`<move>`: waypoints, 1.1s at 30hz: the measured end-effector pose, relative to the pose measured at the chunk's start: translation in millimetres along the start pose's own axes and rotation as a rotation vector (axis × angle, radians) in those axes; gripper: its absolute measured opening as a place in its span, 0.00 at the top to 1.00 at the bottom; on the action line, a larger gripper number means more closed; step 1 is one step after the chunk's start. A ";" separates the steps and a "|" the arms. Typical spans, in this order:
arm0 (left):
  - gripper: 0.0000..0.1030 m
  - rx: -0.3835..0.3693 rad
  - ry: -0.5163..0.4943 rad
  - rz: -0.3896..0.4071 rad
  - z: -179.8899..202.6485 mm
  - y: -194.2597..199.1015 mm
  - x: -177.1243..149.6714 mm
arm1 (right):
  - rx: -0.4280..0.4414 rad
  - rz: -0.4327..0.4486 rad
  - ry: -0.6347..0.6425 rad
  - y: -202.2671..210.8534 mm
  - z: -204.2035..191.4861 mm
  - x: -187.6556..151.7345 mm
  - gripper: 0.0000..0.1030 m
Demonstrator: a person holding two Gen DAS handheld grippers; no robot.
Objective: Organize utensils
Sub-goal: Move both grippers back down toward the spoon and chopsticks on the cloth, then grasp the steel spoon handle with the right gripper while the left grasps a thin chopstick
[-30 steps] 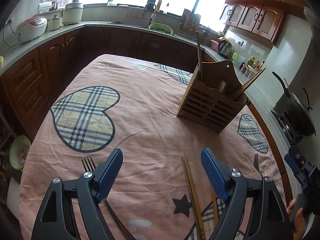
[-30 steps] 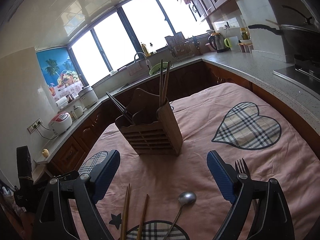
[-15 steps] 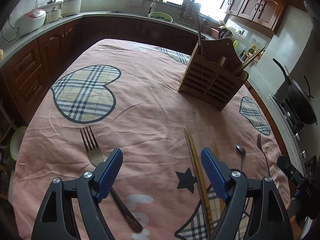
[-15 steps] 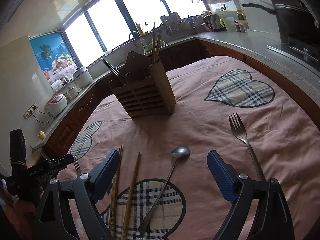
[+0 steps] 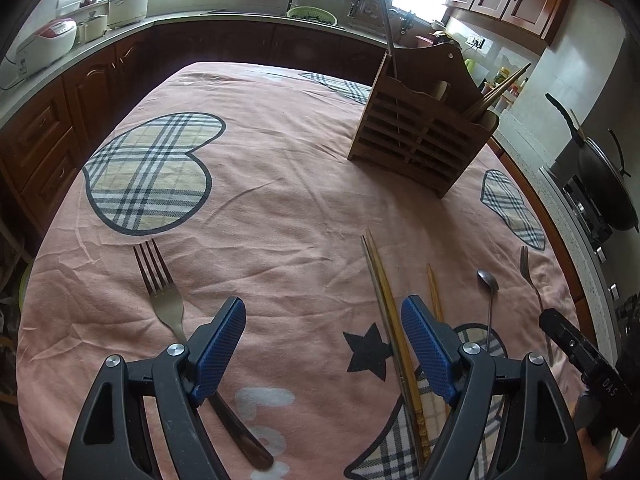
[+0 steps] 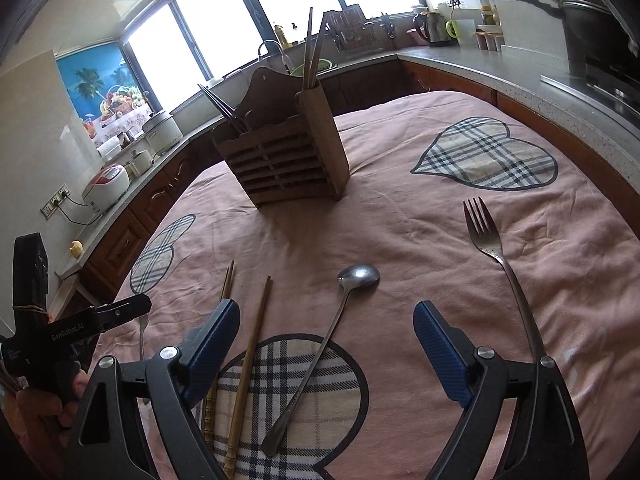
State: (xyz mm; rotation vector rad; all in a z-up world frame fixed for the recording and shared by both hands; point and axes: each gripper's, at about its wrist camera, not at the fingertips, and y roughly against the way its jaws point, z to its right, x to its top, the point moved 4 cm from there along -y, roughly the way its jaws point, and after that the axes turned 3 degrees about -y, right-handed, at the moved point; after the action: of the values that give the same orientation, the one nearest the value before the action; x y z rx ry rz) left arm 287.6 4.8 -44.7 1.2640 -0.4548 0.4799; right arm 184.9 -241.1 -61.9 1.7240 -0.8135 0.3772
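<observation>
Right hand-held gripper [image 6: 326,340] over spoon [image 6: 332,334], closing.

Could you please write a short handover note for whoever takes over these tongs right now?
Left tongs: open, empty, over the cloth between a fork and the chopsticks.
Right tongs: jaws closing slightly, nothing gripped; the spoon lies between them.
Second fork: on the cloth, right of the spoon.
Wooden holder: upright, some chopsticks already inside.
Left: both forks, the spoon and loose chopsticks go into the holder.
</observation>
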 end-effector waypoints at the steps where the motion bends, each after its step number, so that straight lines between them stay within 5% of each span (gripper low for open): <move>1: 0.23 0.001 -0.003 -0.003 1.3 -2.4 0.7 | -0.001 -0.007 0.000 -2.3 0.3 -0.4 0.17; 14: 0.31 0.029 -0.046 -0.052 14.4 -49.4 22.9 | -0.020 -0.094 -0.014 -31.7 8.3 -3.3 0.51; 28: 0.48 0.115 -0.151 -0.104 30.5 -109.0 33.1 | -0.037 -0.123 -0.020 -47.9 16.3 3.6 0.54; 33: 0.48 0.104 -0.172 -0.121 33.0 -115.9 39.1 | -0.041 -0.150 -0.012 -60.8 16.1 3.3 0.65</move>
State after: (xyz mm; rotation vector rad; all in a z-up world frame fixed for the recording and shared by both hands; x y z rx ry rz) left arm 384.1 -50.4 -105.5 1.4313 -0.4998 0.2969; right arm 226.5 -249.6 -108.4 1.7378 -0.6910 0.2466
